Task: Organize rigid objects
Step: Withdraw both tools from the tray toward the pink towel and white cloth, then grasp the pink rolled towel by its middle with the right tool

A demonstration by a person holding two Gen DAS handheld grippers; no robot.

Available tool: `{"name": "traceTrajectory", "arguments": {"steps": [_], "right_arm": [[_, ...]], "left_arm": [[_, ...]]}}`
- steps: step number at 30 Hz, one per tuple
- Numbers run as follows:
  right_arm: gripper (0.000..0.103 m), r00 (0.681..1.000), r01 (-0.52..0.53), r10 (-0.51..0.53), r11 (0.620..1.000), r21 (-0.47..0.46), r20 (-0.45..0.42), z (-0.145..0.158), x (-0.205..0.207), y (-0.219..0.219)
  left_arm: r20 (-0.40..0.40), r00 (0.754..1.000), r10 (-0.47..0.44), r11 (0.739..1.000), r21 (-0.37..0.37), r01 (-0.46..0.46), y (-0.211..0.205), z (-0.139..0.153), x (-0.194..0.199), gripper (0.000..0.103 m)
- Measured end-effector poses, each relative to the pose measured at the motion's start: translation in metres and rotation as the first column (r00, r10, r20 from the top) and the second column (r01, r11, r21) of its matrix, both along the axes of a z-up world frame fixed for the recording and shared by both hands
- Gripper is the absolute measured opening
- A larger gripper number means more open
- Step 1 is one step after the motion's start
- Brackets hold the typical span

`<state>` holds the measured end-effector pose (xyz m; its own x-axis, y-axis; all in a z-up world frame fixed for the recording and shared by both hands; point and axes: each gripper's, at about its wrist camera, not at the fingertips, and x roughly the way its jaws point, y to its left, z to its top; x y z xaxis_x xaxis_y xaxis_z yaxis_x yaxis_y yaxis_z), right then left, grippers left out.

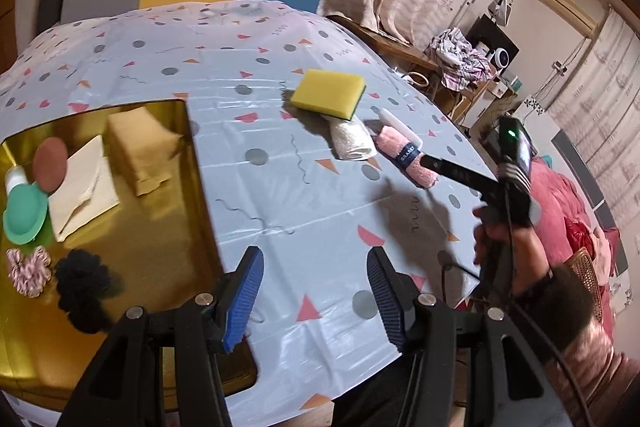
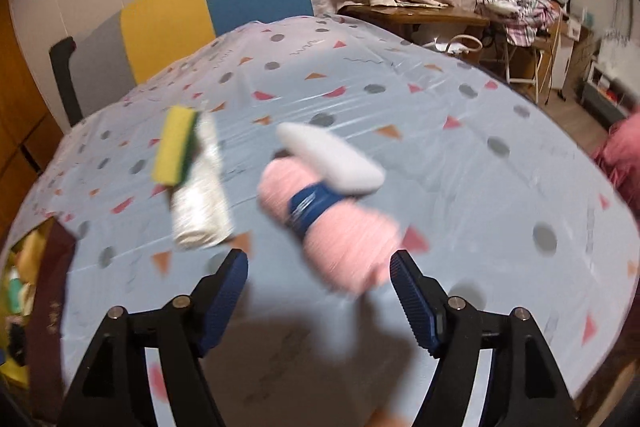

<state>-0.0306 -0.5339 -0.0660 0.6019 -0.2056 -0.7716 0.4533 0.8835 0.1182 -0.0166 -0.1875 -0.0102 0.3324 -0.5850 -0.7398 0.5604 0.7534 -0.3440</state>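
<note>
Both grippers hang over the counter (image 1: 280, 187) with fingers spread and nothing between them: the left gripper (image 1: 316, 291) nearest, beside the gold tray (image 1: 176, 211) on the left; the right gripper (image 2: 320, 291) just short of the pink rolled towel (image 2: 340, 227). A white oblong piece (image 2: 332, 159) touches the towel's far side. Farther left, a yellow sponge (image 2: 176, 151) lies on a white rolled cloth (image 2: 204, 195).

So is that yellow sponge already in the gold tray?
No, the yellow sponge lies on the tablecloth, propped on a white rolled towel, well apart from the gold tray.
</note>
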Motion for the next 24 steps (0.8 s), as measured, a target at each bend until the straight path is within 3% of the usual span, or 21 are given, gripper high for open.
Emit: {"name": "traceTrajectory", "arguments": {"steps": [4, 8, 14, 18, 24], "right_arm": [[0.075, 0.998, -0.031, 0.032, 0.999, 0.017, -0.049, -0.016, 0.023, -0.02], [0.076, 0.999, -0.023, 0.024, 1.0, 0.017, -0.028, -0.026, 0.032, -0.025], [0.047, 0.998, -0.061, 0.061, 0.998, 0.005, -0.028, -0.034, 0.028, -0.017], [0.037, 0.998, -0.06, 0.056, 0.992, 0.111, 0.037, -0.028, 0.008, -0.017], [0.036, 0.991, 0.007, -0.037, 0.972, 0.234, 0.126, -0.026, -0.034, -0.013]], "left_arm": [[0.0, 1.0, -0.013, 1.0, 0.024, 0.013, -0.017, 0.0, 0.0, 0.054], [-0.011, 1.0, -0.019, 0.999, 0.038, 0.02, -0.033, -0.002, 0.003, 0.054], [-0.03, 0.999, -0.043, 0.998, 0.043, 0.044, -0.063, -0.006, 0.008, 0.054], [-0.04, 0.998, -0.041, 0.998, 0.042, 0.043, -0.083, -0.008, 0.016, 0.054], [-0.055, 0.998, -0.016, 0.999, 0.05, 0.019, -0.118, -0.013, 0.031, 0.054]]}}
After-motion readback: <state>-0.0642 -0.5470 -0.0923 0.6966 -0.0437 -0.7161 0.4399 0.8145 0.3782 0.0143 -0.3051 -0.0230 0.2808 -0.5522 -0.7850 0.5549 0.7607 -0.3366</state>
